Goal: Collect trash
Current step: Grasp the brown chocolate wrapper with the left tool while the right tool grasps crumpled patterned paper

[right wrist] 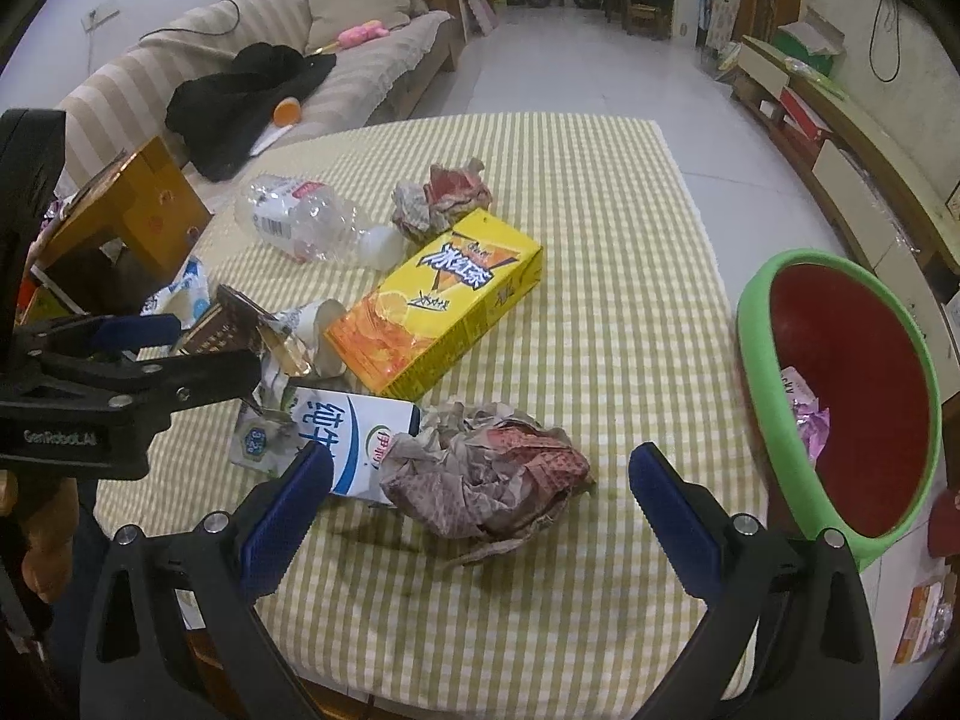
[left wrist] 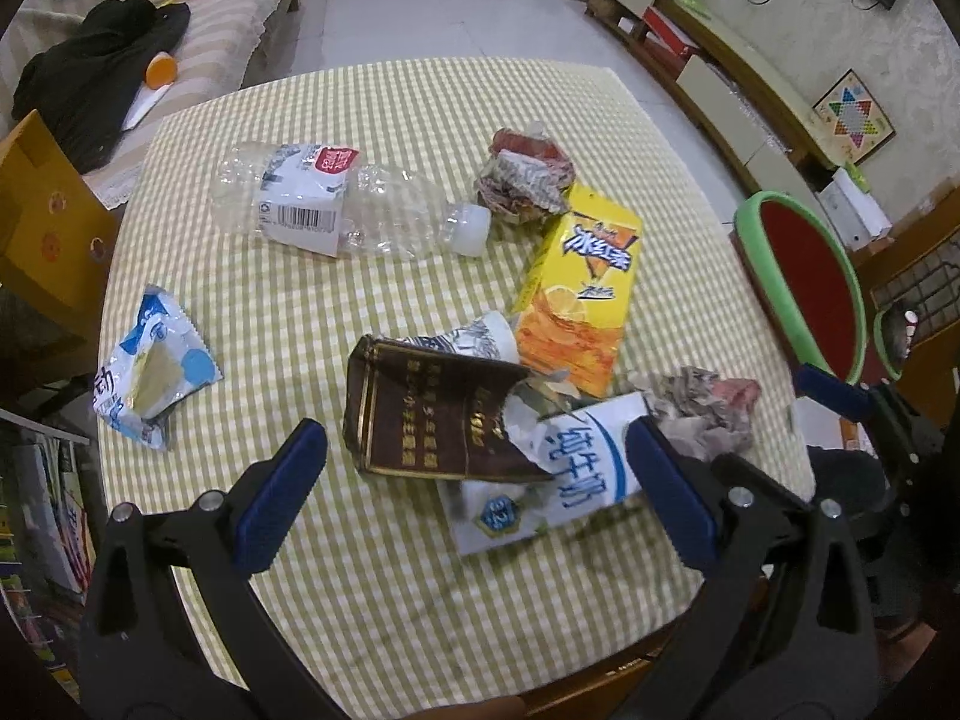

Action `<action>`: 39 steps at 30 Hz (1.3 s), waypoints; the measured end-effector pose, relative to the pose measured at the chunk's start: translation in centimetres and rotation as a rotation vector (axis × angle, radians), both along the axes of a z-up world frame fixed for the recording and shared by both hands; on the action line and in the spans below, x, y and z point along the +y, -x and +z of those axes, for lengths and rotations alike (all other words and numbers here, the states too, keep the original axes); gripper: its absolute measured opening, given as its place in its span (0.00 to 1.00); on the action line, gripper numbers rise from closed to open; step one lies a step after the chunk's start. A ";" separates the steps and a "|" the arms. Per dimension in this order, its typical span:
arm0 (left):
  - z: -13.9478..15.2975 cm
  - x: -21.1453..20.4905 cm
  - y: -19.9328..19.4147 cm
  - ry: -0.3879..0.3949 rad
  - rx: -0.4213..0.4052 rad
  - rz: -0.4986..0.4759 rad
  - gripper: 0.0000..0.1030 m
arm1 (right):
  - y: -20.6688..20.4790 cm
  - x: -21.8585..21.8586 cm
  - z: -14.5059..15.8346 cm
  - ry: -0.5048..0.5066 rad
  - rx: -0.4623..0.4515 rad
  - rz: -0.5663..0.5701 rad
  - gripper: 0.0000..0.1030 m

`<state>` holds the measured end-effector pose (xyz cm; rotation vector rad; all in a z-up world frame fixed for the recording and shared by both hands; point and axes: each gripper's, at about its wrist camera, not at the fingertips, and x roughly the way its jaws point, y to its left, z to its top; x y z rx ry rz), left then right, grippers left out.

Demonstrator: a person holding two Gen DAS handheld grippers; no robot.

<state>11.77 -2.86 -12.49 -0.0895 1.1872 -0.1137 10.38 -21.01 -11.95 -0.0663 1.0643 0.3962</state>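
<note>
Checked yellow-green tablecloth strewn with trash, both tongs spread wide and holding nothing.

The left gripper frames a torn brown cardboard packet; the right gripper frames a crumpled reddish paper wad, while the green-rimmed red bin at frame right holds what may be a pink wrapper.

Dim, bluish indoor light, soft shadows, heavy fisheye bending and dark corners.

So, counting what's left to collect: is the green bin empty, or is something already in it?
Not empty. The green bin holds a pink-and-white wrapper against its red inner wall; anything deeper inside is hidden.
</note>
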 end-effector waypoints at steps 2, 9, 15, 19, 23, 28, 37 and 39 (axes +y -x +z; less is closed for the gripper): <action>-0.3 0.1 -0.3 -0.003 0.006 0.007 0.95 | -0.3 0.1 -0.4 0.001 0.010 0.002 0.93; -1.4 -0.2 -0.8 -0.011 0.021 0.007 0.95 | -1.1 0.5 -1.6 0.001 0.035 0.009 0.93; -2.0 -0.2 -1.0 -0.031 0.025 0.027 0.87 | -1.3 0.6 -2.6 0.007 0.058 0.016 0.86; -2.1 0.0 -1.0 -0.045 0.028 0.033 0.75 | -1.4 0.4 -2.9 0.005 0.069 0.012 0.70; -2.0 0.4 -0.6 -0.032 0.025 0.040 0.72 | -1.4 0.3 -2.6 -0.004 0.064 0.021 0.58; -1.2 0.9 0.0 -0.018 0.002 0.053 0.71 | -1.3 0.4 -1.9 -0.005 0.050 0.023 0.49; 0.7 1.6 0.9 -0.012 -0.035 0.072 0.71 | -0.8 0.3 -0.2 -0.013 0.018 0.021 0.46; 1.1 1.5 1.1 -0.009 -0.042 0.072 0.71 | -0.6 0.3 0.3 -0.015 0.007 0.019 0.46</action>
